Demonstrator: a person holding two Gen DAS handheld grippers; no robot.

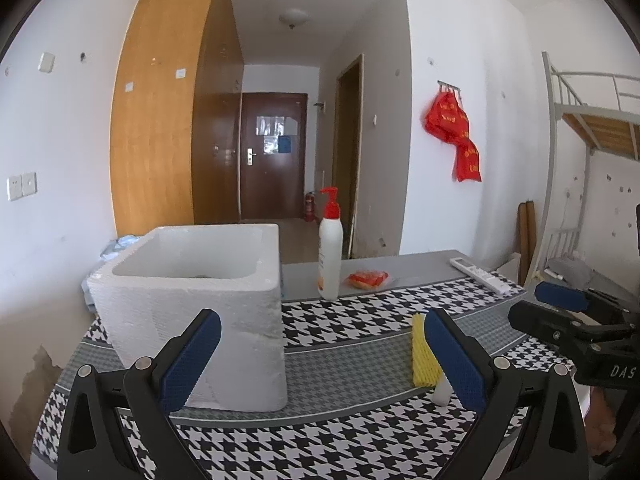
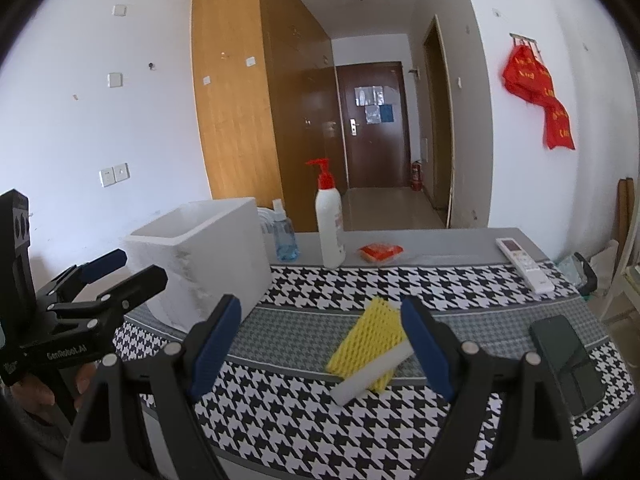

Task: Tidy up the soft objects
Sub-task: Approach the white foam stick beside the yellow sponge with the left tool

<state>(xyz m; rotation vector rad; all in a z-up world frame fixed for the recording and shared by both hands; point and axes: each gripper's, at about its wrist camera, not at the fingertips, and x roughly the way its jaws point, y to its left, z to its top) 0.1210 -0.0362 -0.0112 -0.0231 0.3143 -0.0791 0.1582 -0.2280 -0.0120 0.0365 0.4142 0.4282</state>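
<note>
A yellow foam mesh sleeve (image 2: 366, 336) lies on the houndstooth table cloth (image 2: 304, 420) with a white foam strip (image 2: 372, 374) resting across it. In the right wrist view both sit just beyond and between the fingers of my right gripper (image 2: 320, 346), which is open and holds nothing. A white foam box (image 1: 192, 304), open at the top, stands on the left of the table. My left gripper (image 1: 322, 356) is open and empty beside it. The yellow sleeve (image 1: 420, 356) shows partly behind its right finger. Each gripper appears at the edge of the other's view: right gripper (image 1: 552, 310), left gripper (image 2: 124, 272).
Behind the cloth stand a white pump bottle (image 2: 330, 220) with a red top, a blue spray bottle (image 2: 285, 238) and a red packet (image 2: 380, 251). A white remote (image 2: 524, 264) and a dark phone (image 2: 568, 360) lie on the right. A hand (image 2: 36, 396) holds the left gripper.
</note>
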